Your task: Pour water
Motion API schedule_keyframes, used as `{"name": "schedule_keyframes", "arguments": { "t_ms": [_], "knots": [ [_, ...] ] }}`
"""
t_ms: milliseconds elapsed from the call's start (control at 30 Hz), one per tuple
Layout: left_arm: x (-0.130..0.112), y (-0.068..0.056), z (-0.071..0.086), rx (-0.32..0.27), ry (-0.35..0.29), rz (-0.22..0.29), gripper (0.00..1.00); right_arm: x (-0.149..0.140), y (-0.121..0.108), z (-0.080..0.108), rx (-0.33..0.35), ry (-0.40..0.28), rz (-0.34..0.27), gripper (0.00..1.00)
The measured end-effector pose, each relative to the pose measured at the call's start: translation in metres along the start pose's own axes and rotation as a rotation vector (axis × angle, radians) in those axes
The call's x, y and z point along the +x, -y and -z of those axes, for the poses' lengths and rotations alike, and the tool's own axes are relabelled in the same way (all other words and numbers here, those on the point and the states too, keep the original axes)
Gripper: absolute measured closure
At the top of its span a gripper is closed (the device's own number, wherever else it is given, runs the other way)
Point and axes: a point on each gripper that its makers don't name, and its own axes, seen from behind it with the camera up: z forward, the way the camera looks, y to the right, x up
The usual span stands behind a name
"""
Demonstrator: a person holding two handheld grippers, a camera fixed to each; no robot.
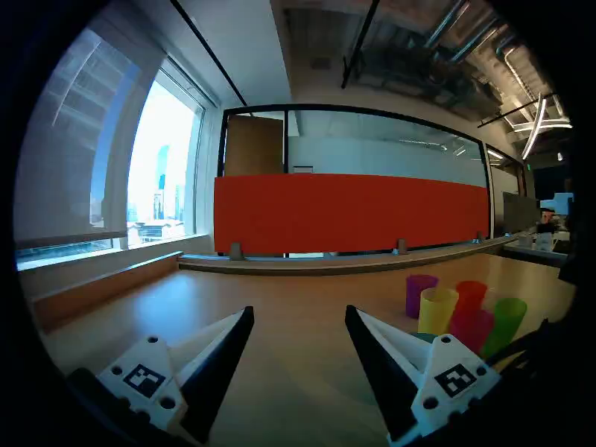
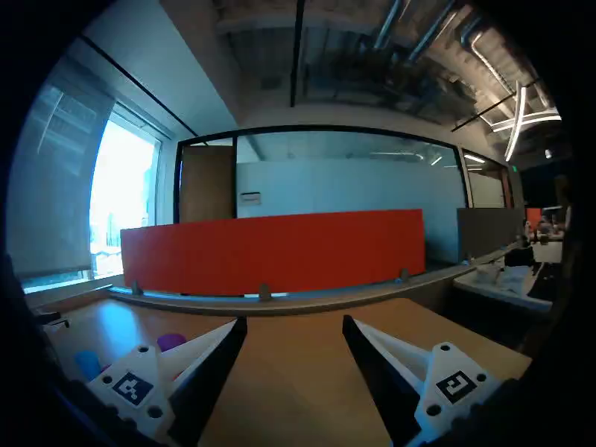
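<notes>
In the left gripper view, a bright window [image 1: 160,186] stands at far left with a wooden ledge [image 1: 104,279] below it along the counter's left edge. The counter [image 1: 223,290] is bare wood from that ledge across to the middle. The left tongs [image 1: 299,309] hover low over it, spread wide apart and gripping nothing. An orange divider [image 1: 350,212] marks the counter's far edge, and the wood between it and the fingertips lies open.

Right of the tongs stands a tight cluster of five cups. From the left they are the purple cup [image 1: 419,294], yellow cup [image 1: 436,309], red cup [image 1: 471,293], pink cup [image 1: 472,329] and green cup [image 1: 508,316]. All are upright, long axis vertical, mouths facing the ceiling. They overlap in view, so I cannot tell whether they touch. The right finger hides the bases of the nearest ones.

In the right gripper view, a blue cup [image 2: 88,363] and a purple cup [image 2: 171,341] stand upright at lower left, partly hidden behind the left finger. The right tongs [image 2: 294,320] are also spread wide and grip nothing. Bare counter runs ahead of them to the divider, and its right edge drops off just beyond the right finger.
</notes>
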Motion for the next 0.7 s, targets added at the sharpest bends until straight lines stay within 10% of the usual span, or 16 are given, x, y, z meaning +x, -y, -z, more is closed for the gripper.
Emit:
{"name": "schedule_keyframes", "arguments": {
  "t_ms": [700],
  "knots": [
    [0.000, 0.001, 0.000, 0.000, 0.001, -0.001, 0.09, 0.000, -0.010, 0.007, 0.004, -0.066, 0.029, 0.01]
  ]
}}
